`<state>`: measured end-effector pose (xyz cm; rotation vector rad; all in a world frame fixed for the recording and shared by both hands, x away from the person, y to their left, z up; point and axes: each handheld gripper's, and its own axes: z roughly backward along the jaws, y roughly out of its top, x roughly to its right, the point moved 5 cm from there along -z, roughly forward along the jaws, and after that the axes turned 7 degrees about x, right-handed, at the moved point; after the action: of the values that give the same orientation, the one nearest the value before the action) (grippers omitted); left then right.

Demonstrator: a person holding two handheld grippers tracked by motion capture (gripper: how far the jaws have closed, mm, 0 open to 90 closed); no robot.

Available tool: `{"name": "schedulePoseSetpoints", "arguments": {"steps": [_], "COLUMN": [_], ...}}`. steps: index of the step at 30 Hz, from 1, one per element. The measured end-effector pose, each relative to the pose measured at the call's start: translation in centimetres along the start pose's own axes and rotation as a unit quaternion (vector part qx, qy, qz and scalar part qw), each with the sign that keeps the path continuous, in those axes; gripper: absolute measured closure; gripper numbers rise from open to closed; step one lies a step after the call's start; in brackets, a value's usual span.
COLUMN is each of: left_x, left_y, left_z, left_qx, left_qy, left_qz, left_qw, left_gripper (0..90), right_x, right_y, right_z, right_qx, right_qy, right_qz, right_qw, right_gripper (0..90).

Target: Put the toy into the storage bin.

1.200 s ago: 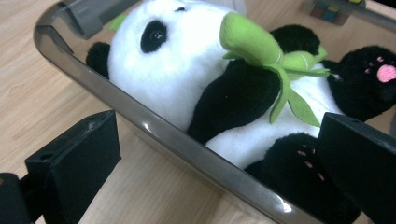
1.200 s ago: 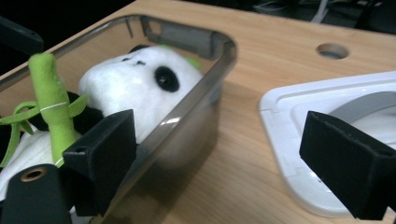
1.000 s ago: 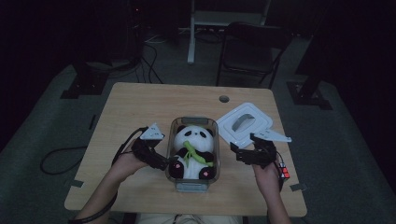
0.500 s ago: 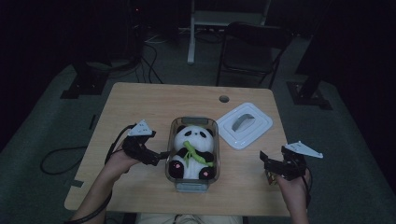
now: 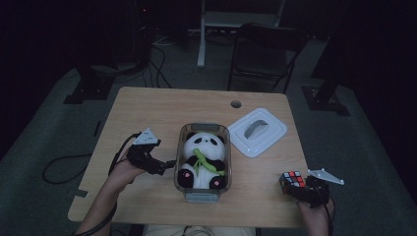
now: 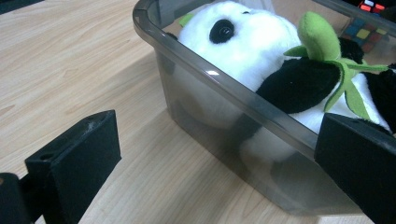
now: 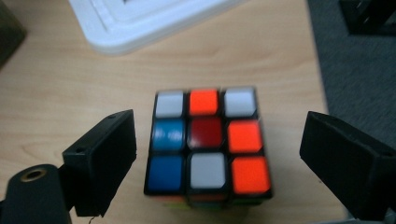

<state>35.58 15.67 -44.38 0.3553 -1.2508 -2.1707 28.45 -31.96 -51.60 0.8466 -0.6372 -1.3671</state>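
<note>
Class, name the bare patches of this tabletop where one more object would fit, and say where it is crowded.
Free: the far-left wooden tabletop behind the left tool, and the strip between grey plastic bin and multicoloured puzzle cube. Crowded: around the white lid.

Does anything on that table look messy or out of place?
Nothing is spilled or broken. The white lid lies askew beside its bin, off the panda inside, and the scrambled puzzle cube sits near the table's right front corner.
</note>
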Motion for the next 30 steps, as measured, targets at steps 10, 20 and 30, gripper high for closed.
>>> {"name": "schedulePoseSetpoints", "arguments": {"steps": [10,20,30], "left_x": [0.0,-0.1,-0.3], "left_y": [-0.1,-0.2,-0.1], "left_z": [-0.1,-0.1,-0.1], "left_qx": [-0.004,-0.005,-0.007], "left_qy": [-0.001,0.000,0.003], "left_qz": [-0.001,-0.001,-0.004], "left_qw": [1.0000,1.0000,1.0000], "left_gripper": [1.1,1.1,1.1], "right_x": [-0.5,-0.4,-2.4], "right_y": [-2.4,-1.8,2.7], "right_z": [-2.1,-2.1,-2.2], "right_qx": [-0.032,-0.033,-0.011], "right_qy": [0.004,-0.005,0.046], "right_qz": [-0.006,0.032,0.072], "right_qw": [0.9995,0.9989,0.9963], "right_gripper": [18.3,33.6,33.6]}}
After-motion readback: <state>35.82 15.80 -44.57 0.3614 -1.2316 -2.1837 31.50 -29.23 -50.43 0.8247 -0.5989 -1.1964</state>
